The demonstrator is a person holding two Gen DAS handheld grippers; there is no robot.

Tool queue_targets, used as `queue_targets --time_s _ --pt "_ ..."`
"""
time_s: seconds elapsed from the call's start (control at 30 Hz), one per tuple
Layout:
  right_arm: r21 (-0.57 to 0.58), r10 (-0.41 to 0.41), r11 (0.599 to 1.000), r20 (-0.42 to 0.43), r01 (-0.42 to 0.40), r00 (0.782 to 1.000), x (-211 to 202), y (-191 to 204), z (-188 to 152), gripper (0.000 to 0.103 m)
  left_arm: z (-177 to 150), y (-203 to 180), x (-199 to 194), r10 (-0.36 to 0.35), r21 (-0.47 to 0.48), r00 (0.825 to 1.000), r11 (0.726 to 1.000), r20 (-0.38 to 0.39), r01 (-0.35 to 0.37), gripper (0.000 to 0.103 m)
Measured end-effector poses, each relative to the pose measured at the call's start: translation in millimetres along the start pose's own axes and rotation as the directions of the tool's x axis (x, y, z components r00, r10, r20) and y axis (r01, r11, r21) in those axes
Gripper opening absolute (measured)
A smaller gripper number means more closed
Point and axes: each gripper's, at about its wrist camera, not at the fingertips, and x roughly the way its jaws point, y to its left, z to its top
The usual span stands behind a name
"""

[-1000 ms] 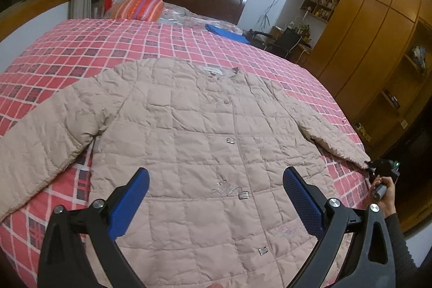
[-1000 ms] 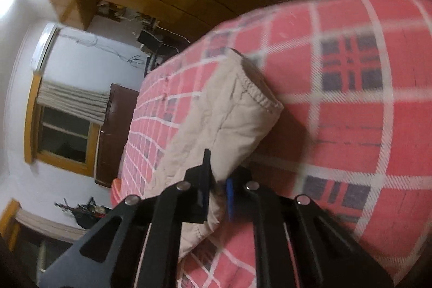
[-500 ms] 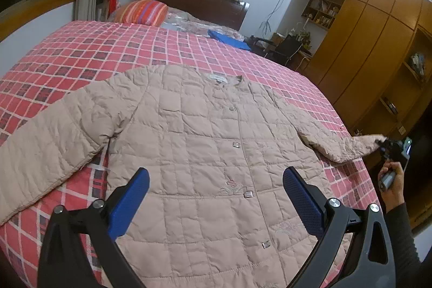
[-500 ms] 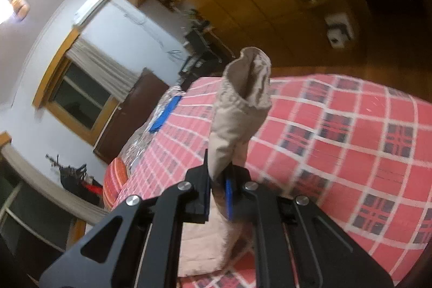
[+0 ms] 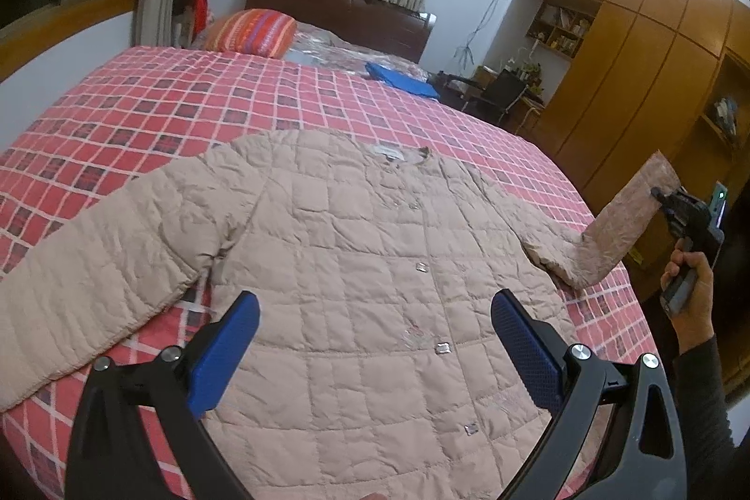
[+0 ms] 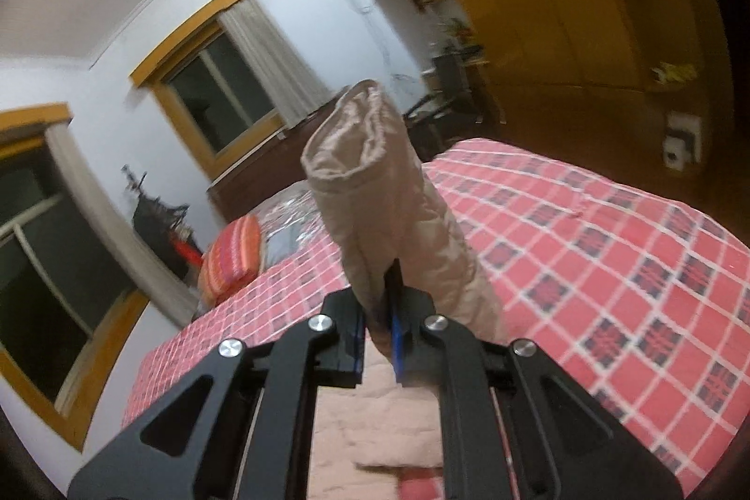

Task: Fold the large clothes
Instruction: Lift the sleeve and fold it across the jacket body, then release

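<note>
Right tongs [image 6: 377, 324] are clenched on the cuff end of the jacket's sleeve [image 6: 375, 190], and in the right wrist view the cuff stands up beyond the pads toward 12 o'clock. Seen from the left wrist view, those same tongs [image 5: 656, 193], gripped by a hand [image 5: 689, 284], hold the sleeve [image 5: 623, 223] raised off the bed [image 5: 187, 97] at about 3 o'clock, bent upward near the forearm while the upper arm lies flat.

Left tongs [image 5: 375, 331] are released, pads spread wide, hovering over the lower front of the jacket [image 5: 356, 247] and touching nothing. The jacket lies face up and buttoned in the middle of the checked bed cover, collar toward 12 o'clock, its other sleeve [image 5: 93, 261] stretched flat toward 9 o'clock.

By my reading, the step in hand is the first sleeve fold. The next move calls for carrying the lifted cuff across toward 9 o'clock and laying it over the chest, keeping the quilted fabric from bunching at the shoulder; the free tongs could pin the body near the buttons while this happens.
</note>
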Motion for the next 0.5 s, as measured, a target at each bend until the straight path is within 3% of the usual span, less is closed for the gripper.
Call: queue_targets --time_s 0.2,0.33,0.5 --pt "-0.109 0.068 0.991 -0.065 -0.075 0.996 18.6 61.4 -31.5 0.008 11.9 10.8 -4.5 0.009 -0.013 1.000 1.000 0.025 -0.009 0.099" --pt "-0.213 0.087 0.970 -0.139 -0.116 0.986 36.3 107.7 -69.6 0.007 20.3 14.8 1.0 0.009 -0.013 1.000 1.000 0.025 -0.009 0.099" --pt "-0.333 0.079 0.929 -0.250 -0.163 0.965 60.7 156.5 -125.3 0.007 32.9 20.4 16.0 -0.049 -0.049 0.999 0.998 0.000 0.049 0.099"
